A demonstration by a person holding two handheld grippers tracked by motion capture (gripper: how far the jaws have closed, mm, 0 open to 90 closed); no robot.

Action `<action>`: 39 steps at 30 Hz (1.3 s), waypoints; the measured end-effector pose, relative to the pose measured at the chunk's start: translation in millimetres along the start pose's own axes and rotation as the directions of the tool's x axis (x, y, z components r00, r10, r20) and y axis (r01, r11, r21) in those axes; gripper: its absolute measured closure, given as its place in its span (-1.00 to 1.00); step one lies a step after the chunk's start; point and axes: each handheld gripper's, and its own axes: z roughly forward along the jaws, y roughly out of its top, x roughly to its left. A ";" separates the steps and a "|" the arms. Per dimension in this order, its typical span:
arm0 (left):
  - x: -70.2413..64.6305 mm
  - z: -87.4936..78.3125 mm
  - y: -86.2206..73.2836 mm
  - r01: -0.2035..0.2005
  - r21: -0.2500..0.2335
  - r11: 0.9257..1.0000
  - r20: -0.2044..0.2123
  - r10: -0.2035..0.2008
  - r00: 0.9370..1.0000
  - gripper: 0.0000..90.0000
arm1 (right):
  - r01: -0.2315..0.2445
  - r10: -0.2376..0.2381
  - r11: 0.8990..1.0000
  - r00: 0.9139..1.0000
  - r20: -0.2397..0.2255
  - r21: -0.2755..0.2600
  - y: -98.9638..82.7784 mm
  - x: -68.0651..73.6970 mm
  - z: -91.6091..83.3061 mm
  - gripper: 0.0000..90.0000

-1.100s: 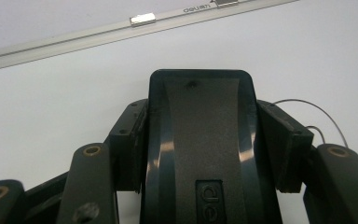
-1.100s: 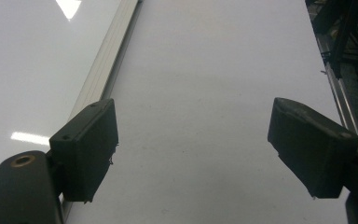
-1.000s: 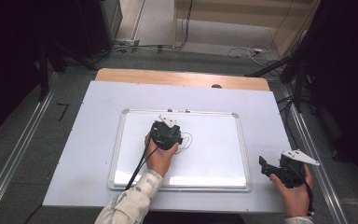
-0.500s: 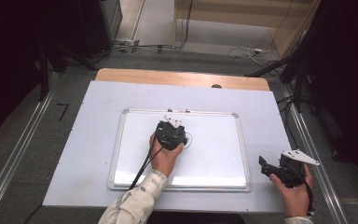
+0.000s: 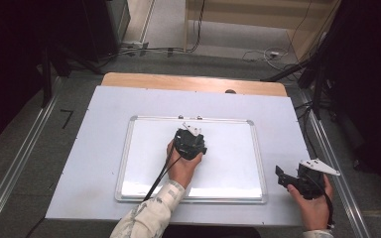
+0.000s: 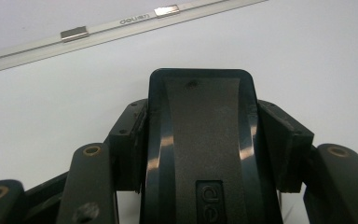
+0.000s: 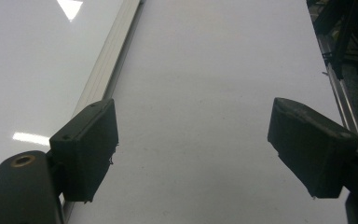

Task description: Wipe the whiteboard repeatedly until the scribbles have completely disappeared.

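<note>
A black eraser (image 6: pixel 200 149) sits squarely between the two jaws of the left gripper (image 6: pixel 200 140), which are clamped against its long sides; in the left gripper view its glossy back rises from the bottom edge and ends in a rounded front at about twelve o'clock, with a small embossed mark low on its middle. The eraser is held over the white writing surface of the whiteboard (image 6: pixel 51 107), and whether its underside touches the board cannot be told. Beyond the eraser's front, toward eleven o'clock, the board's silver frame (image 6: pixel 98 28) runs across with two small metal clips on it. In the high view the left gripper (image 5: pixel 189 143) is above the middle of the whiteboard (image 5: pixel 228 163), slightly toward the far edge, with the left hand (image 5: pixel 182 168) behind it at six o'clock and a black cable trailing back along the patterned sleeve. The whiteboard lies flat in the centre of a pale table (image 5: pixel 104 114). Well apart from the eraser, at about four o'clock from it, the right gripper (image 5: pixel 284 176) is held by the right hand (image 5: pixel 313 206) over the bare table just beside the board's right frame. In the right gripper view its jaws stand wide apart with nothing between them, above the pale table (image 7: pixel 205 116), the board's frame at its ten o'clock.
</note>
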 end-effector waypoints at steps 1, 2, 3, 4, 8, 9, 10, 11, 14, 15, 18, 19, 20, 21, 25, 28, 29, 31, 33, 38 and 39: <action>-1.3 0.3 0.4 -0.002 0.003 1.000 0.002 0.002 1.000 -0.09 | 0.000 0.000 1.000 1.000 0.000 0.000 0.0 0.0 0.0 -0.67; -2.5 0.8 0.7 -0.001 0.001 1.000 0.003 0.001 1.000 -0.09 | 0.000 0.000 1.000 1.000 0.000 0.000 0.0 0.0 0.0 -0.67; -3.5 1.1 1.0 -0.003 0.002 1.000 0.004 0.003 1.000 -0.09 | 0.001 -0.001 1.000 1.000 -0.001 -0.001 0.0 0.0 0.0 -0.67; -4.2 1.3 1.2 -0.005 0.003 1.000 0.006 0.005 1.000 -0.09 | 0.001 -0.001 1.000 1.000 -0.001 -0.001 0.1 0.1 0.0 -0.67; -8.0 2.6 2.4 -0.006 0.004 1.000 0.011 0.006 1.000 -0.09 | 0.001 -0.001 1.000 1.000 -0.002 -0.001 0.0 0.0 0.1 -0.67; -9.1 3.0 2.7 -0.006 0.002 1.000 0.010 0.006 1.000 -0.09 | 0.001 -0.001 1.000 1.000 -0.002 -0.001 0.0 0.0 0.1 -0.67; -10.1 3.3 3.0 -0.008 0.004 1.000 0.010 0.008 1.000 -0.09 | 0.001 -0.001 1.000 1.000 -0.002 -0.001 0.1 0.0 0.1 -0.67; -11.2 3.6 3.4 -0.011 0.006 1.000 0.013 0.011 1.000 -0.09 | 0.001 -0.001 1.000 1.000 -0.002 -0.001 0.2 0.1 0.1 -0.67; -14.5 4.9 4.4 -0.012 0.004 1.000 0.016 0.012 1.000 -0.09 | 0.004 -0.004 1.000 1.000 -0.003 -0.001 0.2 0.1 0.2 -0.67; -15.6 5.3 4.6 -0.013 0.004 1.000 0.017 0.013 1.000 -0.09 | 0.004 -0.004 1.000 1.000 -0.002 -0.001 0.2 0.1 0.3 -0.67; -19.3 6.3 5.6 -0.016 0.005 1.000 0.018 0.016 1.000 -0.09 | 0.004 -0.004 1.000 1.000 -0.003 -0.002 0.3 0.1 0.2 -0.67; -20.5 6.6 6.1 -0.018 0.008 1.000 0.017 0.017 1.000 -0.09 | 0.003 -0.003 1.000 1.000 -0.002 -0.001 0.3 0.3 0.1 -0.67; -21.8 7.2 6.5 -0.015 0.007 1.000 0.017 0.015 1.000 -0.09 | 0.003 -0.003 1.000 1.000 -0.002 -0.001 0.2 0.3 0.1 -0.67; -22.5 7.7 6.9 -0.017 0.006 1.000 0.017 0.017 1.000 -0.09 | 0.005 -0.005 1.000 1.000 -0.002 -0.001 0.3 0.2 0.2 -0.67; -21.0 7.5 6.9 -0.016 0.007 1.000 0.028 0.016 0.999 -0.09 | 0.003 -0.003 1.000 1.000 -0.001 0.001 -0.2 0.0 0.3 -0.67; -19.3 7.0 6.6 -0.018 0.008 1.000 0.025 0.018 1.000 -0.09 | 0.003 -0.003 1.000 1.000 0.004 0.003 -1.0 -0.9 0.4 -0.67; -17.5 6.7 6.4 -0.016 0.008 1.000 0.020 0.016 1.000 -0.09 | 0.002 -0.002 1.000 1.000 0.004 0.003 -1.3 -1.4 0.3 -0.67; -12.1 5.9 5.8 -0.009 0.008 1.000 0.014 0.009 1.000 -0.09 | -0.002 0.002 1.000 1.000 0.003 0.003 -1.8 -2.3 -0.5 -0.67; -5.7 4.8 4.8 0.000 0.006 1.000 0.004 0.000 1.000 -0.09 | -0.002 0.002 1.000 1.000 0.005 0.003 -2.3 -3.2 -0.7 -0.67; 10.5 0.5 1.1 0.019 0.004 1.000 -0.012 -0.019 1.000 -0.09 | 0.002 -0.002 1.000 1.000 0.006 0.003 -2.3 -2.3 -0.3 -0.67; 13.7 -0.6 0.3 0.022 0.005 1.000 -0.015 -0.022 1.000 -0.09 | 0.000 0.000 1.000 1.000 0.007 0.004 -2.2 -2.0 -0.3 -0.67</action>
